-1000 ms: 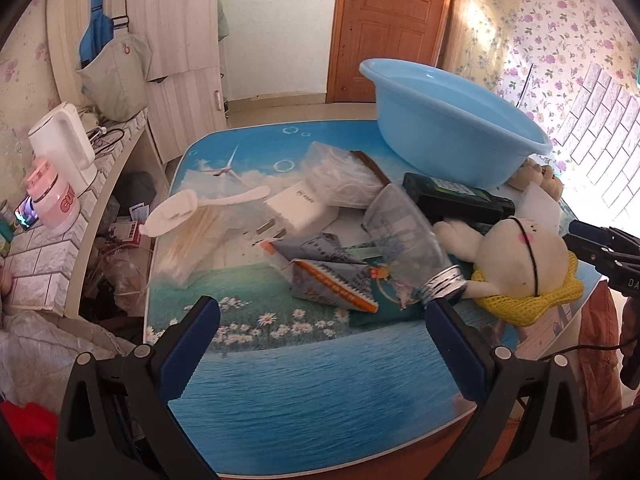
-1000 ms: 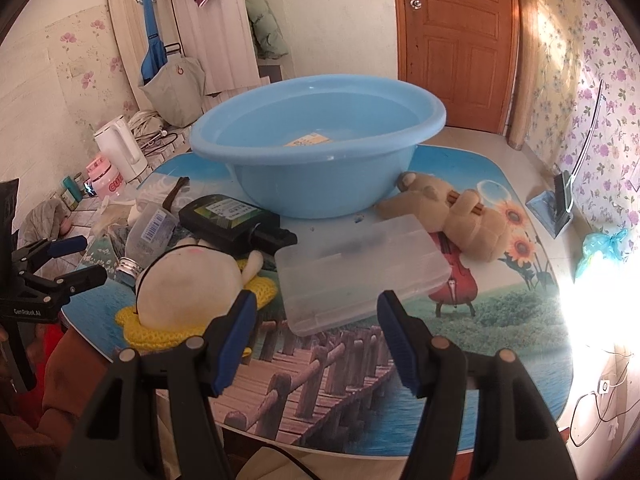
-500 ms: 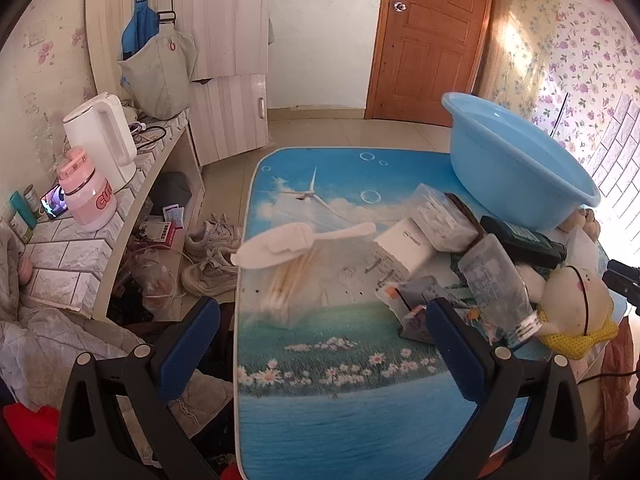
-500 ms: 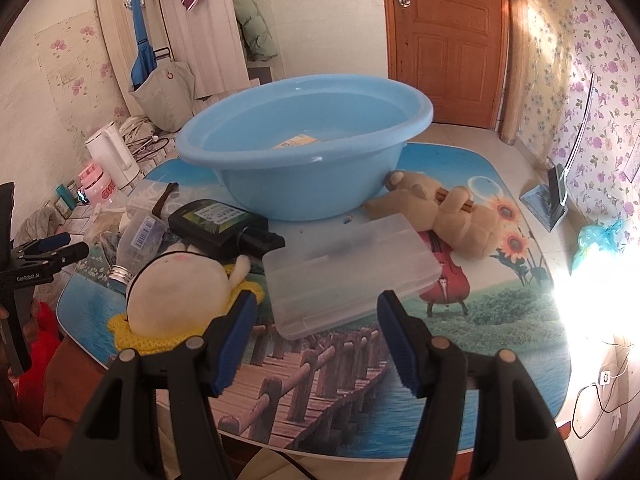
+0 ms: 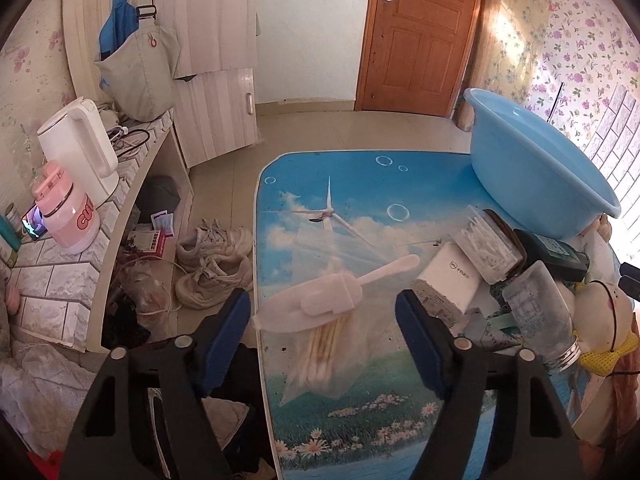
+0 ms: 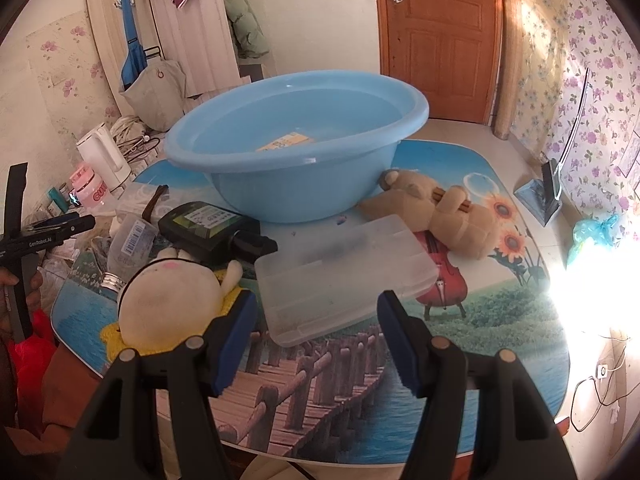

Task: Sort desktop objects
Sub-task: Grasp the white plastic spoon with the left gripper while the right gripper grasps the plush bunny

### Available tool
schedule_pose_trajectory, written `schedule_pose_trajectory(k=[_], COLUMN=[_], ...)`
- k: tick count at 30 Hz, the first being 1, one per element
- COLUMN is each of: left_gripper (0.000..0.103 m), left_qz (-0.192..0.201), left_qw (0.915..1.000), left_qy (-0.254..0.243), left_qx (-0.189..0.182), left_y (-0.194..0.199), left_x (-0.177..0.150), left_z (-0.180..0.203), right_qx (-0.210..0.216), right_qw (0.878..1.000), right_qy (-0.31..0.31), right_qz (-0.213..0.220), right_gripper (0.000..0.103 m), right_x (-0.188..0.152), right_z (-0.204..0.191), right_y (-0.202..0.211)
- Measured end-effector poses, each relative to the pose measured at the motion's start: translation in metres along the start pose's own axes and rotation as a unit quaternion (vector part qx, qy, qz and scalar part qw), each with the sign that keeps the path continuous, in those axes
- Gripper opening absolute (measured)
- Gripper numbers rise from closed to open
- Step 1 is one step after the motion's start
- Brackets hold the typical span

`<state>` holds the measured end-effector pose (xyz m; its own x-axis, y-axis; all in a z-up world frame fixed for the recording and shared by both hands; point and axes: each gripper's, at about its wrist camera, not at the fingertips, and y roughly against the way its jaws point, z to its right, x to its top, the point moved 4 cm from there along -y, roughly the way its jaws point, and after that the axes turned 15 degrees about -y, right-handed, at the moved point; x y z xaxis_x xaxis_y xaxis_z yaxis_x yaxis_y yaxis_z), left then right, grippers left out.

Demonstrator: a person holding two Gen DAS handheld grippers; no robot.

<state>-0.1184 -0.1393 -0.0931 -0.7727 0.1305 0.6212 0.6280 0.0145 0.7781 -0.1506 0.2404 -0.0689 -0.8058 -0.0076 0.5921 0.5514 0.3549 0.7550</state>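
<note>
White plastic brush (image 5: 332, 300): light, rigid, slick; lies atop bagged cotton swabs (image 5: 320, 344) at counter (image 5: 360, 200) edge, between left gripper (image 5: 322, 312) jaws held apart; grasp mid-body; right gripper (image 6: 312, 320) likewise apart, empty.

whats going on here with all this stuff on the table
A person holds a gripper in each hand over a cluttered table, sorting what lies on it. Both are open and empty. The left gripper faces a white brush lying on a bag of cotton swabs. The right gripper faces a clear plastic box, with a blue basin behind it.
</note>
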Motion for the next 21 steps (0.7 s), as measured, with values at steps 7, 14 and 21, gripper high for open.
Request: schedule_pose_trajectory(k=[7,14,21], left_gripper=[0.053,0.053,0.053], left_qz=[0.007,0.039,0.053], left_qw=[0.9999,0.9988,0.997], left_qy=[-0.012,-0.02,-0.027], left_qx=[-0.004,-0.021,-0.05], left_y=[0.002,0.027,0.047], left_x=[0.003,0.009,0.006], left_z=[0.002,0.017,0.045], right_qx=[-0.002,-0.002,-0.018], right_qw=[1.0,1.0,1.0], right_qy=[-0.015,-0.03,-0.014], right_qz=[-0.006,-0.009,-0.011], right_gripper=[0.063,0.088,0.09], right_x=[0.0,0.0,-0.003], right_z=[0.004,0.004,-0.004], right_y=[-0.003,-0.008,-0.016])
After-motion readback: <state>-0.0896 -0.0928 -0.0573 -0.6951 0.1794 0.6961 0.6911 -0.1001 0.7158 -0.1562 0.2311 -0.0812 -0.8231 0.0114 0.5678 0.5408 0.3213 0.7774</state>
